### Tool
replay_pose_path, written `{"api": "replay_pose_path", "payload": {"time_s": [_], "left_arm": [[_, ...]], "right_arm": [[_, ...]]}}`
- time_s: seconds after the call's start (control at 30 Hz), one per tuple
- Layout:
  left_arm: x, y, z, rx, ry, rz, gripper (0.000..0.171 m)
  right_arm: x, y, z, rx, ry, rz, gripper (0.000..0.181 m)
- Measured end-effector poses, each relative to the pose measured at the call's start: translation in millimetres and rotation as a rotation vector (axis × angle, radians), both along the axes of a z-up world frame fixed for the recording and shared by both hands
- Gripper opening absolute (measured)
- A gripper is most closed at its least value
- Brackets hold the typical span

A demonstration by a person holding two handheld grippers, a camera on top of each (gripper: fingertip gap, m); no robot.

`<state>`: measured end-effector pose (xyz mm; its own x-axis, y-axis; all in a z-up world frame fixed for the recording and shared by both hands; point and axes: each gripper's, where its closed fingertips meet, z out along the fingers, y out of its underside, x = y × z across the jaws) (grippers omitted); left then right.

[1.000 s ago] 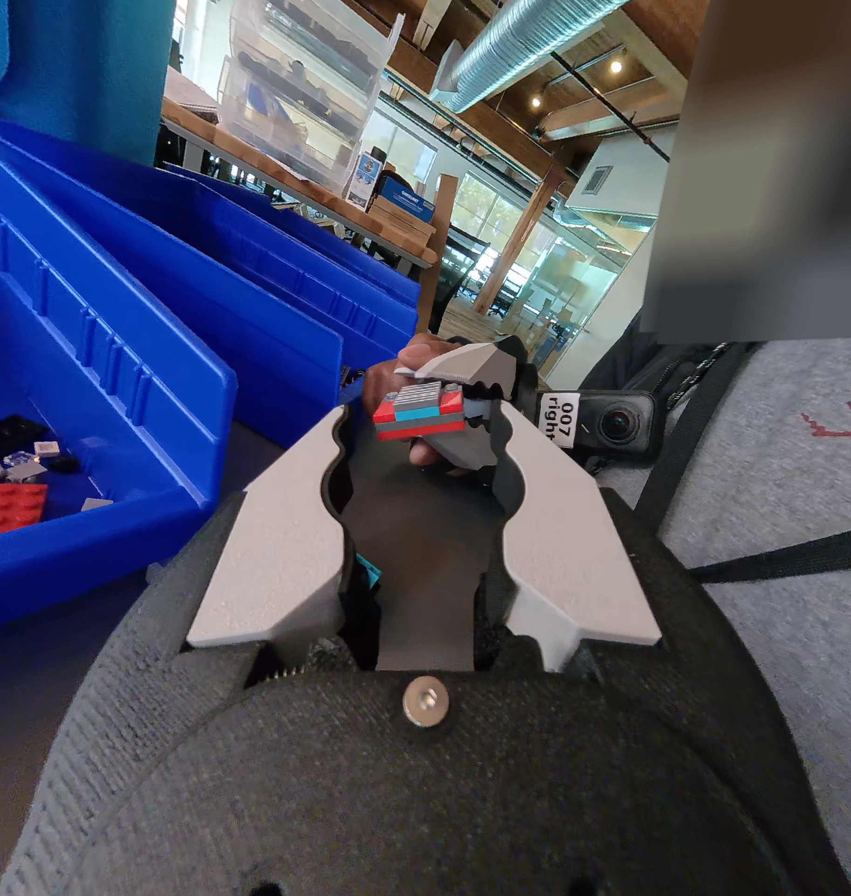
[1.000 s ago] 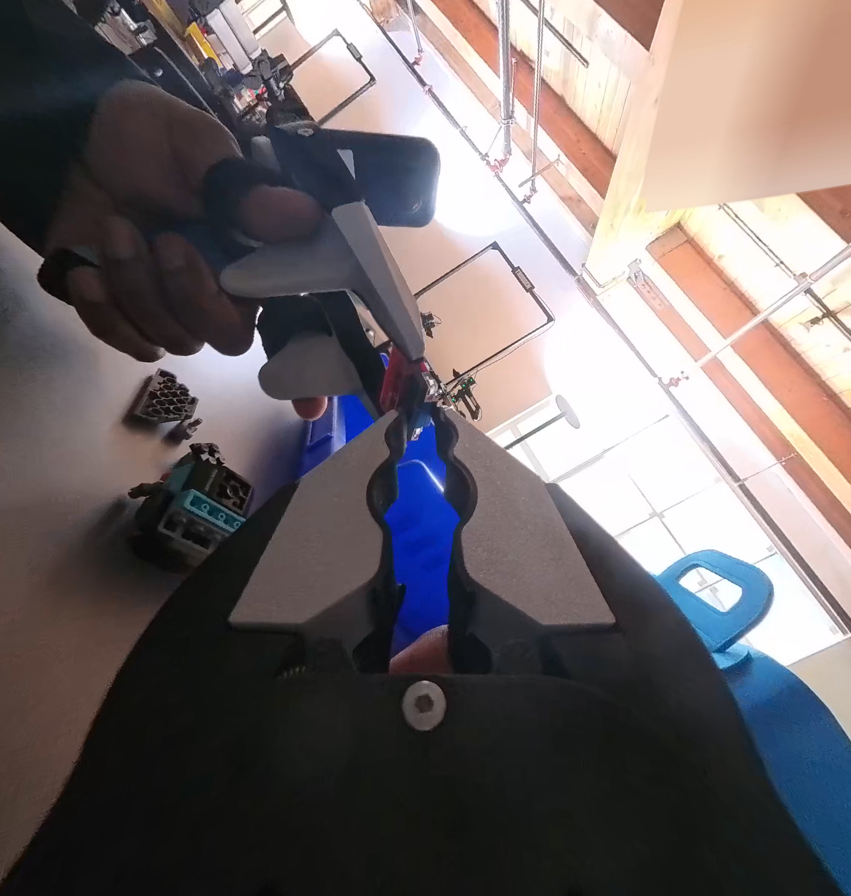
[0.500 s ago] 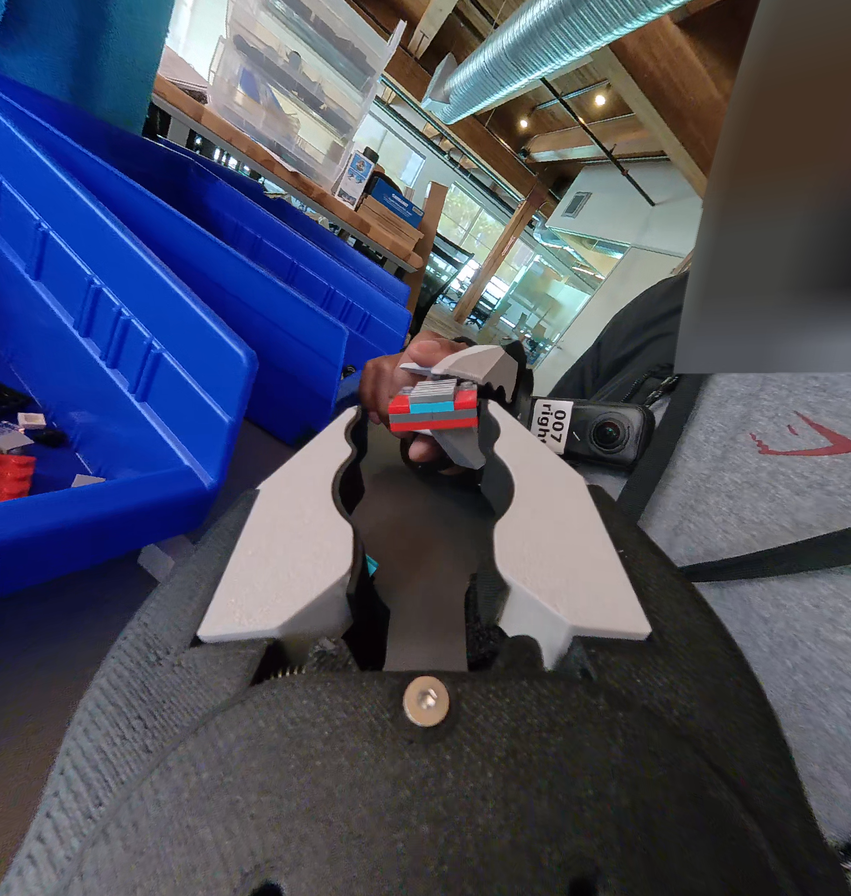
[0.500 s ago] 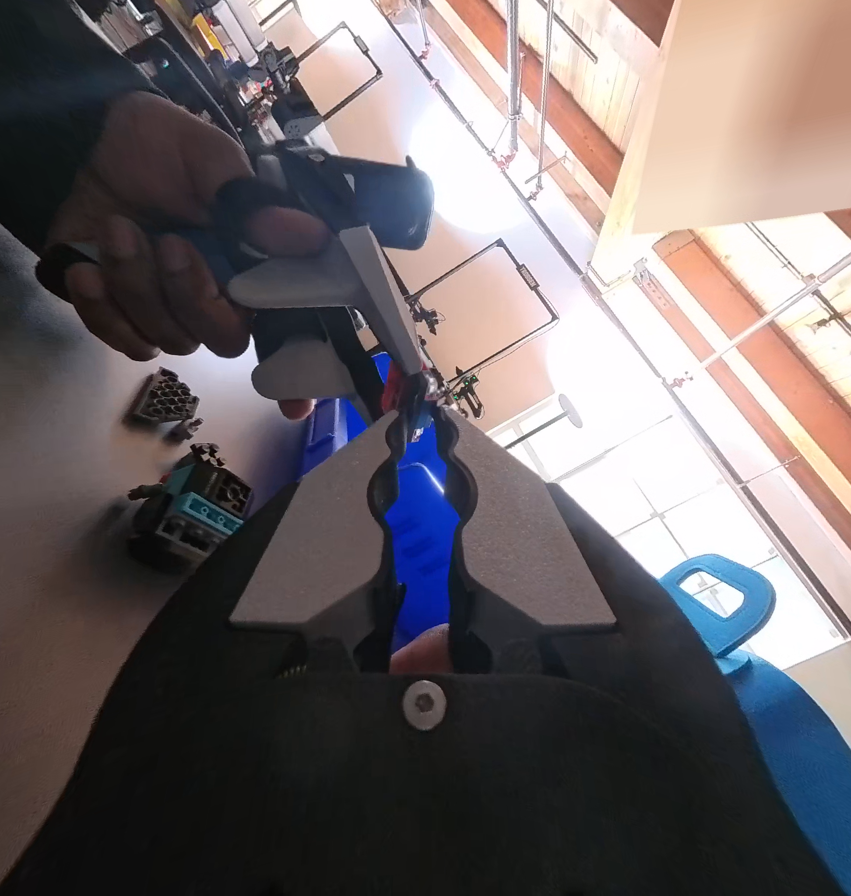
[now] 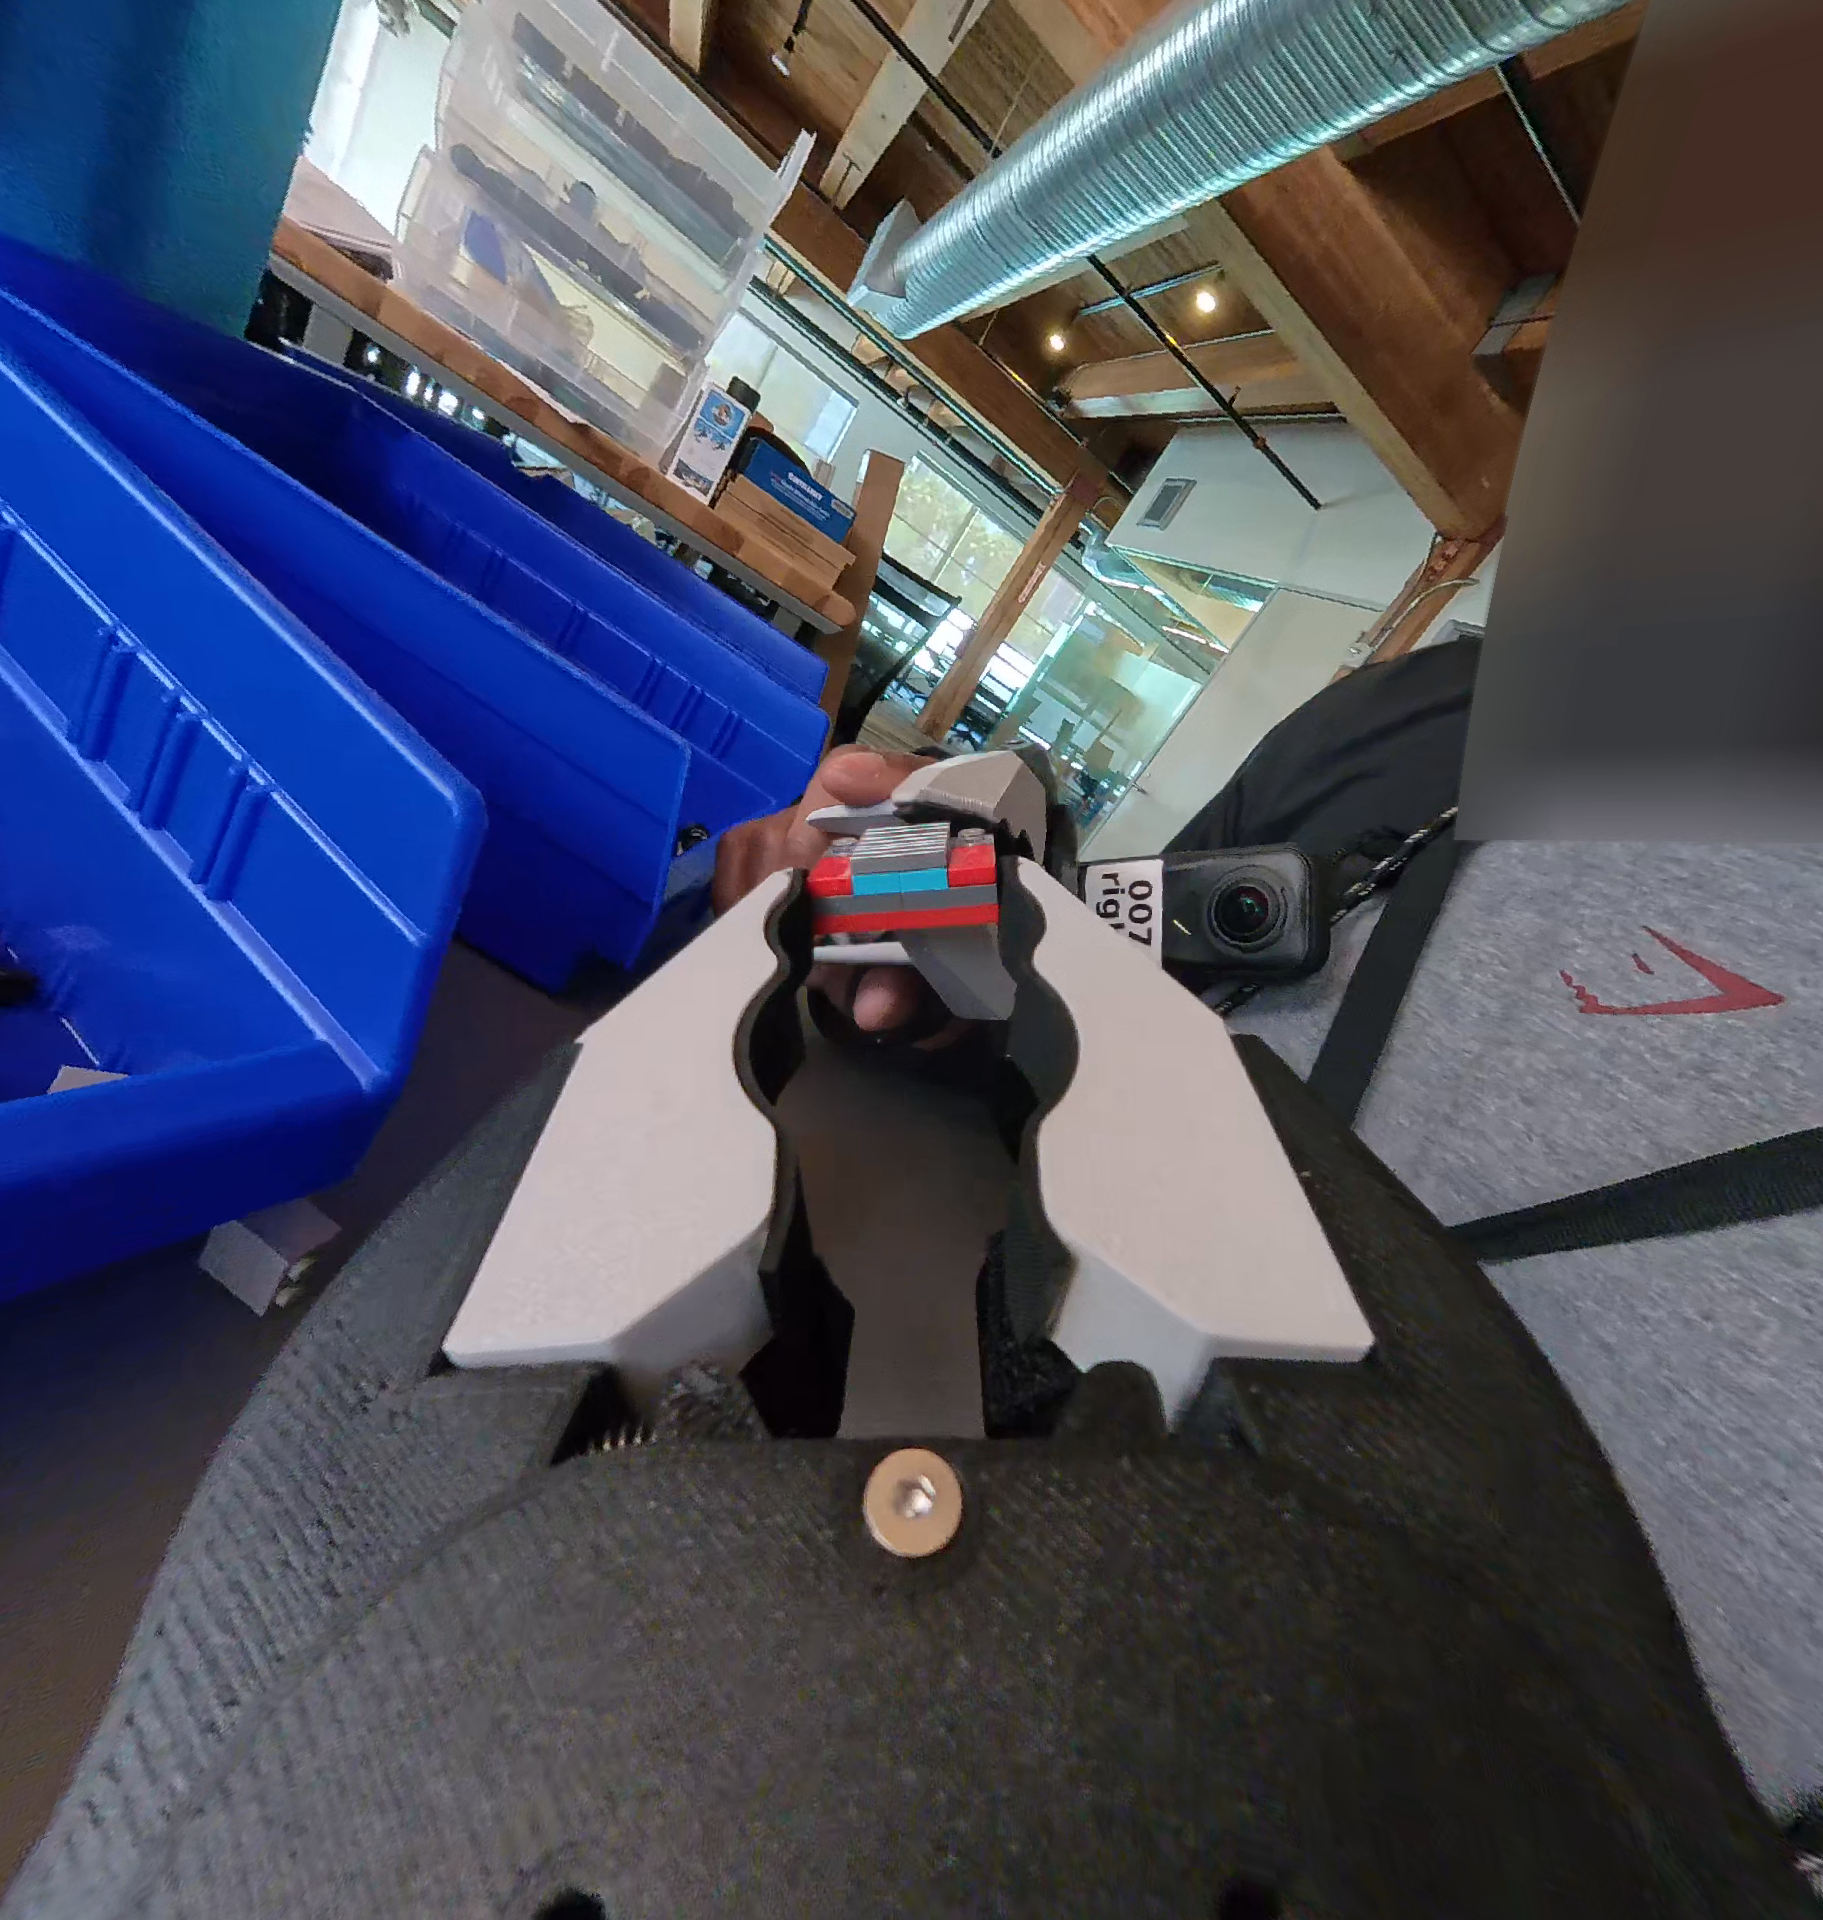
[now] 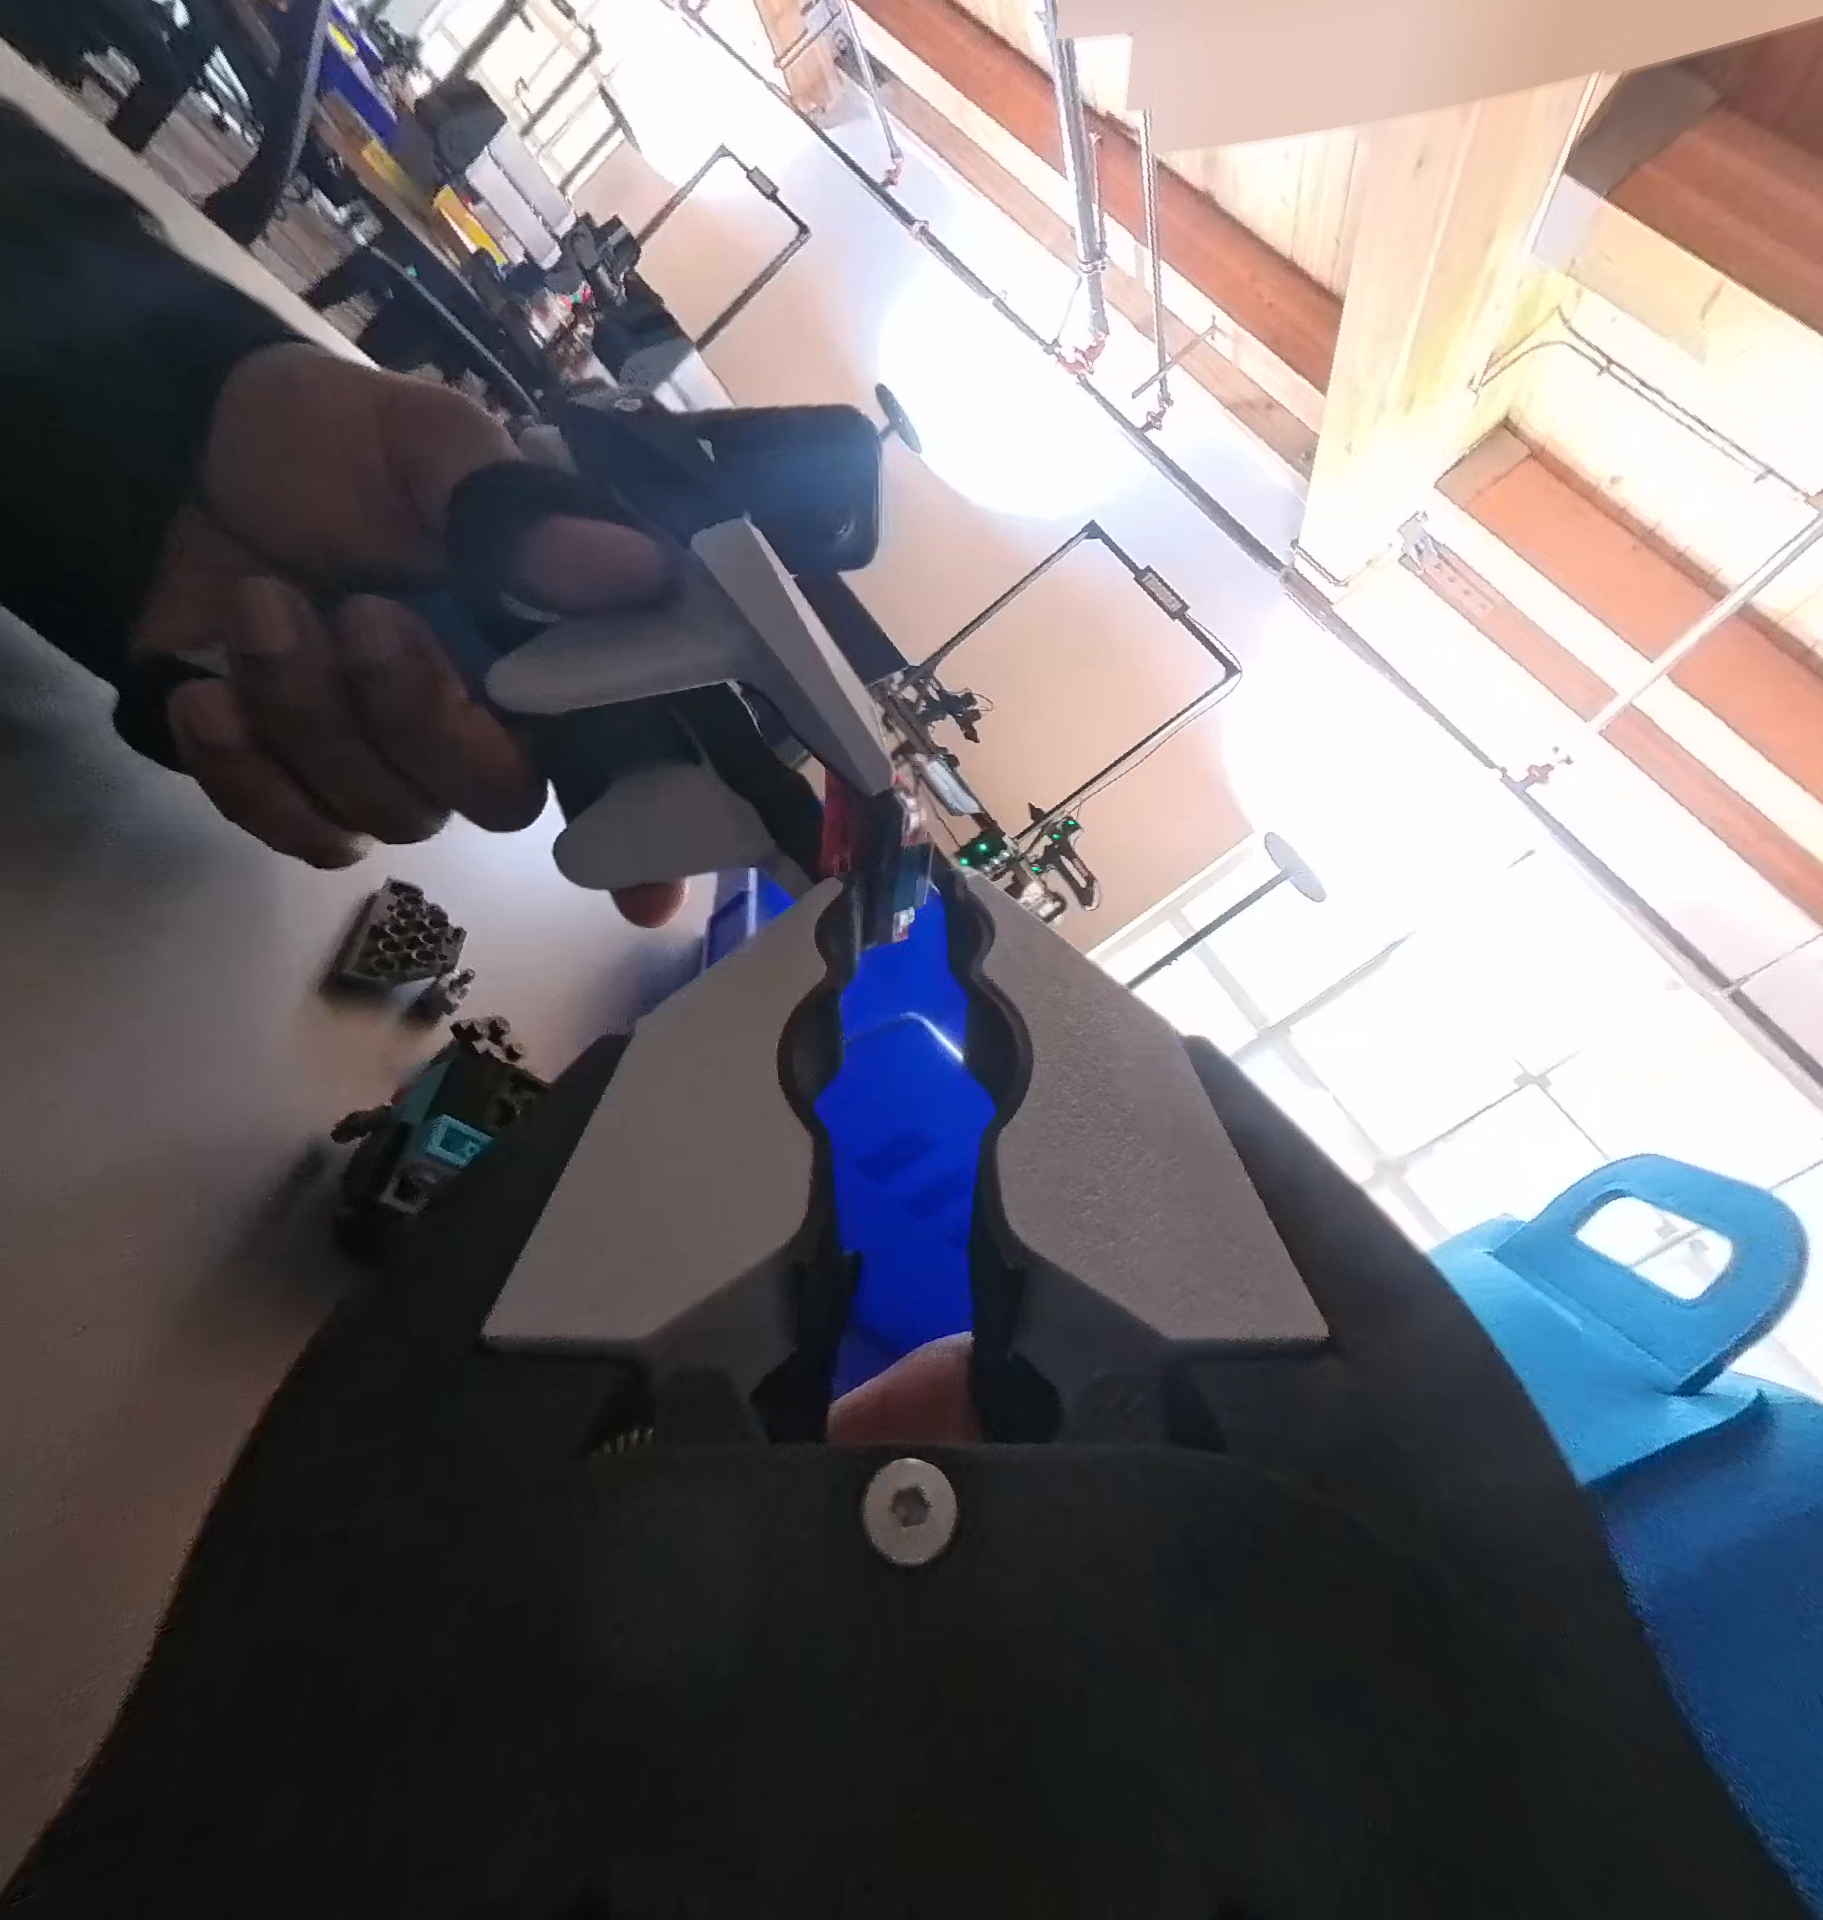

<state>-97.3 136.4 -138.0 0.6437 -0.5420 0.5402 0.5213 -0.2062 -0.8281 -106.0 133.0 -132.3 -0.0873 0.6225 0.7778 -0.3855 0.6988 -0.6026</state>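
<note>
In the left wrist view the left gripper (image 5: 899,914) seems closed on the sides of a brick stack (image 5: 902,883) held in the air, while the right wrist view shows the right gripper (image 6: 894,904) pinching it, above the table (image 6: 107,1039).

Left wrist view: brick stack (image 5: 902,891) centre frame between both tools, bins (image 5: 211,831) on counter (image 5: 55,1455) at left. Right wrist view: loose brick pieces (image 6: 408,1039) on counter, left of centre.
</note>
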Motion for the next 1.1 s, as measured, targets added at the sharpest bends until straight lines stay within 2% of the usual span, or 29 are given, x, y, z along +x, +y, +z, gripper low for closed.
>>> {"api": "replay_pose_path", "payload": {"time_s": [0.17,0.37,0.67,0.93,1.1], "left_arm": [[-4,-2,7,0.044,0.066,0.053,0.036],[-13,-1,10,0.115,0.242,0.183,0.037],[-26,0,8,0.15,0.398,0.292,0.037],[-25,7,5,0.104,0.289,0.277,0.037],[-27,13,-7,0.037,0.312,0.282,0.036]], "right_arm": [[2,-2,3,-0.111,-0.06,0.059,0.029],[5,-2,11,-0.272,-0.127,0.138,0.038],[-5,9,1,-0.396,-0.266,0.116,0.042],[-16,31,-8,-0.453,-0.306,0.052,0.041],[-15,30,-7,-0.442,-0.293,0.07,0.041]]}}
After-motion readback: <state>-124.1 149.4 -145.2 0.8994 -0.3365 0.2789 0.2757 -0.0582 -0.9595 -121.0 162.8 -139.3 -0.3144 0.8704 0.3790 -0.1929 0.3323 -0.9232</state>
